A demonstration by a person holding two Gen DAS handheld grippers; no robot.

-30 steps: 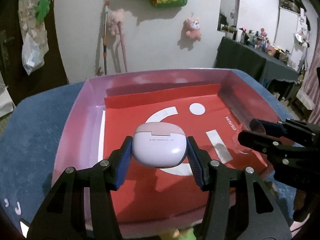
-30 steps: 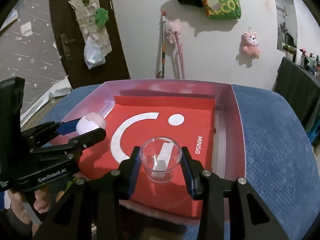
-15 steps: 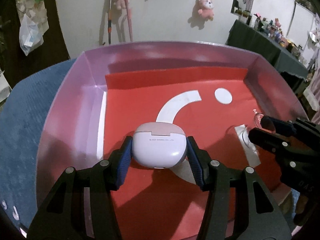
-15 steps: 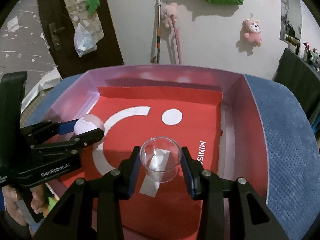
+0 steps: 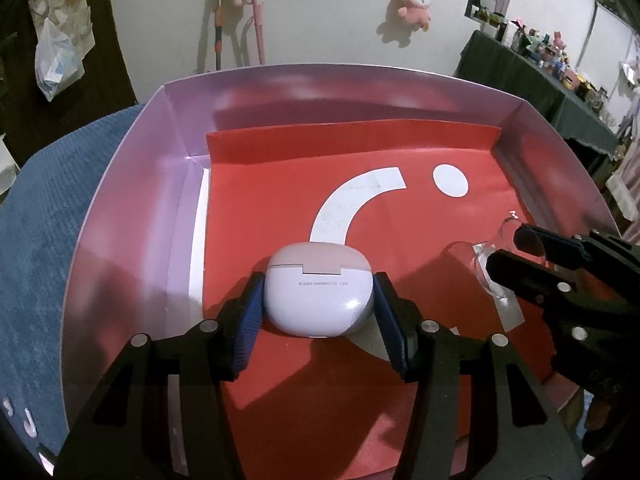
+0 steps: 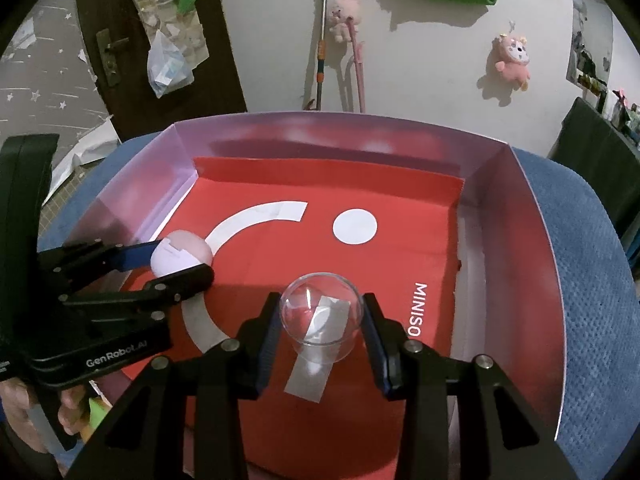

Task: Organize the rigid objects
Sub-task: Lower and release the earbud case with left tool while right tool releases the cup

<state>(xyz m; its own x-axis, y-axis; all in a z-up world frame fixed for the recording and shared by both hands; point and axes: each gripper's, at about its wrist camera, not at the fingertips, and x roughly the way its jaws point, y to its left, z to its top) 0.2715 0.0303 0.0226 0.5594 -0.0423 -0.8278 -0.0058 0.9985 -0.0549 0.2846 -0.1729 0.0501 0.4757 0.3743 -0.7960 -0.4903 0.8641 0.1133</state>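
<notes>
A blue textured cushion (image 6: 592, 280) lies under everything, its surface showing to the left and right of the box. On it sits the pink-walled box (image 5: 132, 216), open at the top, which serves as the landmark here. Its floor is covered by a red sheet (image 5: 440, 224) printed with a white arc, a white dot and the word MINISO near the box's right wall; a strip of pale floor shows between the sheet and the left wall.

Inside the box, toward its left side, the left gripper (image 5: 318, 308) reaches in from the near edge. Its blue-padded fingers (image 5: 248, 320) are closed partway, pressed against both sides of a lilac earbud case (image 5: 316, 292) with a pink lid. The case rests low on the red sheet, over the lower end of the white arc; whether it fully touches the sheet cannot be told.

Toward the right of the box's middle, the right gripper (image 6: 320, 324) also comes in from the near edge. Its fingers (image 6: 266, 332) clasp a small clear cup (image 6: 320, 316), upright with its mouth up, just left of the MINISO lettering and above a white strip on the sheet.

Beyond the box's far wall, a pink plush toy (image 6: 514, 58) hangs on the pale room wall.
</notes>
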